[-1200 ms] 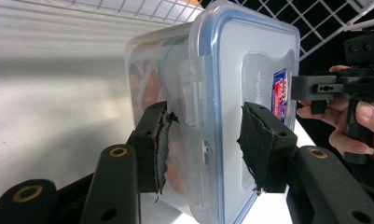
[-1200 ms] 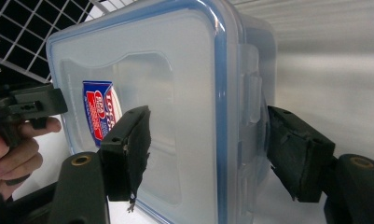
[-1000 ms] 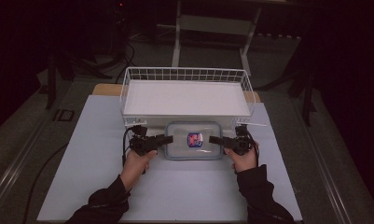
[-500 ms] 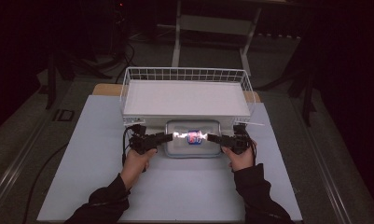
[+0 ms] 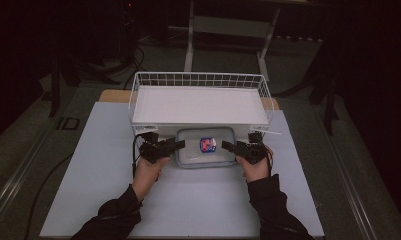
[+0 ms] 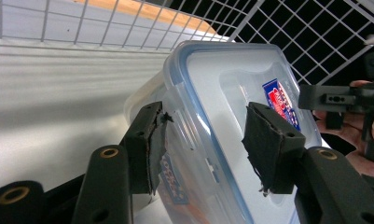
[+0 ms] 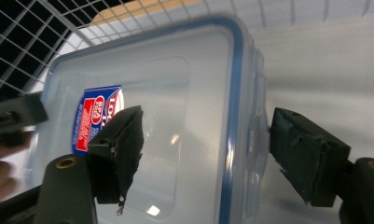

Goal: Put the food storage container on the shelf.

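Hands hold two grippers on the table. The left gripper [image 5: 177, 145] has been letting go, its jaws spread on both sides of the plastic box's [image 5: 206, 153] left edge. The box sits in front of the wire basket [image 5: 198, 80], and the right gripper [image 5: 227, 145] hangs loose around its right edge.

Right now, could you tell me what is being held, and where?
Nothing: left gripper and right gripper, jaws just opened, straddle the container's ends, pads off it.
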